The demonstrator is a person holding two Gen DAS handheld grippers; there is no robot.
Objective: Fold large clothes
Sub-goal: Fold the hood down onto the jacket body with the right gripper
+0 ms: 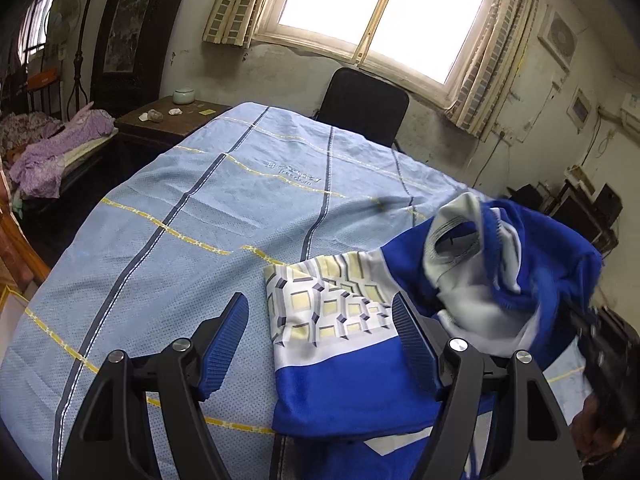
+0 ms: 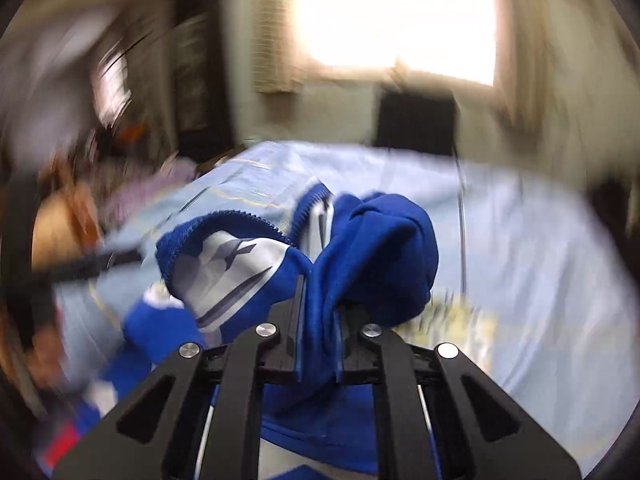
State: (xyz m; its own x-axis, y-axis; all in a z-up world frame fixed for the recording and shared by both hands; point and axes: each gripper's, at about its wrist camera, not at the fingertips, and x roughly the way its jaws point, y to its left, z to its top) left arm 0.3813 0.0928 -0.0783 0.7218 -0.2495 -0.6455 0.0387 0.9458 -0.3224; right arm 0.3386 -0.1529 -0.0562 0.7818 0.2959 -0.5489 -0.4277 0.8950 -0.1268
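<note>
Royal-blue fleece garment with white panels and a yellow-and-grey geometric print (image 1: pixel 340 344) lying partly folded on a pale blue bedsheet with yellow lines and dark stripes (image 1: pixel 168 208), near the sheet's close right corner. One blue and white part lifted clear of the rest, bunched and motion-blurred at the right of the left wrist view. Left gripper (image 1: pixel 320 340) with blue ribbed pads spread wide, nothing pinched; right pad over the garment's printed panel, left pad over bare sheet; touching or hovering, cannot tell. Right gripper (image 2: pixel 318 320) pressed together on a thick fold of the blue fleece, cloth bulging above the fingers and a white-lined flap drooping to the left. Surroundings heavily smeared in the right wrist view. Beyond the bed: black chair back (image 1: pixel 364 104), bright window with cream curtains (image 1: pixel 380 12), dark wooden side table (image 1: pixel 160 124) bearing a small pale lidded jar (image 1: pixel 183 95).
</note>
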